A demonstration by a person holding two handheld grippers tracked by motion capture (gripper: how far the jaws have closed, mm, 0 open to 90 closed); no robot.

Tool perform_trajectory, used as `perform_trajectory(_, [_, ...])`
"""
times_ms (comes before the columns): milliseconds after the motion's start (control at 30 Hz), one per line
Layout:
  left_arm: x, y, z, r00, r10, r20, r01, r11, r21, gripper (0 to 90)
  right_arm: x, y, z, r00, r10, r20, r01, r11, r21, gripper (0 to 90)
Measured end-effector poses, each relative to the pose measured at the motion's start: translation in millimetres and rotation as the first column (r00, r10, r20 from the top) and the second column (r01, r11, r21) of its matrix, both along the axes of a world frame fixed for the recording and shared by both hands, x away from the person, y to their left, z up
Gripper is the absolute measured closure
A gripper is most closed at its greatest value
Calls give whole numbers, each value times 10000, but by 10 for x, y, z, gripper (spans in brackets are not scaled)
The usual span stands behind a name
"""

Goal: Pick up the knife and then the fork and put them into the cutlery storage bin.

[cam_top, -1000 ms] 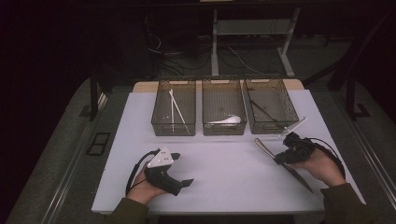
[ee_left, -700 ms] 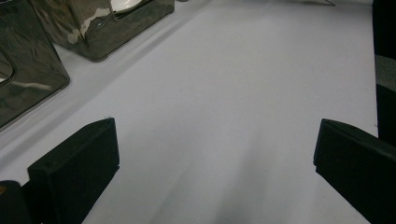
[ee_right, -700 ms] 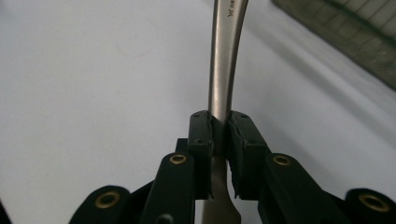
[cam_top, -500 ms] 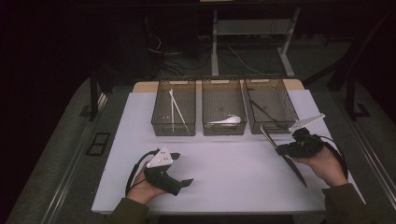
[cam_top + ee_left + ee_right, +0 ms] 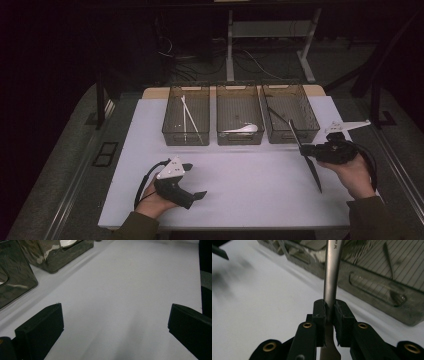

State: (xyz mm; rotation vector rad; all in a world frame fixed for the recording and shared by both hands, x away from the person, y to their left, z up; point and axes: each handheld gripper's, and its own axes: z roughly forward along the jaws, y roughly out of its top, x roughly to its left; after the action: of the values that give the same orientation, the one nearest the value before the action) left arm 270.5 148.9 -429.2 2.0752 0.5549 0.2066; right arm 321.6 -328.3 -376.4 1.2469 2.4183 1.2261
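Observation:
My right gripper (image 5: pixel 306 150) hangs above the table's right side, shut on a long dark metal utensil (image 5: pixel 312 172). The utensil's far tip reaches over the front wall of the right bin (image 5: pixel 311 120), and its other end points back toward the person. In the right gripper view both jaws clamp the utensil's steel handle (image 5: pixel 332 277) at my right gripper (image 5: pixel 329 312). My left gripper (image 5: pixel 195 181) rests on the white table (image 5: pixel 250 195) at the front left, open and empty. Its jaws in the left gripper view (image 5: pixel 113 325) stand wide apart over bare table.
Three clear bins stand in a row at the back. The left bin (image 5: pixel 172 135) holds thin white sticks (image 5: pixel 189 117), the middle bin (image 5: pixel 240 140) a white spoon (image 5: pixel 243 129), and the right one another dark utensil (image 5: pixel 277 116). Dark floor surrounds the table.
My right gripper has risen and moved right and toward the bins, swinging the utensil's tip up over the right bin. The left gripper has stayed put.

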Motion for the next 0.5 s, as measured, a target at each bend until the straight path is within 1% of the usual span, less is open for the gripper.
perform_trajectory(33, [0, -2, -4, 10000, 19, 1, -19, 10000, -46, 0, -2, -13, 10, 9999, -28, 156, 26, 9999, 111, 798])
perform_trajectory(133, [2, 2, -4, 10000, 18, -14, -18, 10000, -15, 0, -6, -42, 37, 9988, -221, 443, 202, 9989, 433, 798])
perform_trajectory(200, [2, 5, -2, 10000, 19, -12, -19, 10000, -17, 0, -4, -60, 44, 9981, -285, 539, 253, 9980, 585, 798])
perform_trajectory(300, [4, 2, -4, 10000, 38, -28, -38, 10000, -29, 0, -6, -74, 57, 9966, -428, 698, 379, 9969, 691, 797])
perform_trajectory(500, [5, 2, -7, 10000, 46, -49, -46, 10000, -42, 0, -14, -100, 113, 9907, -746, 1139, 638, 9933, 959, 797])
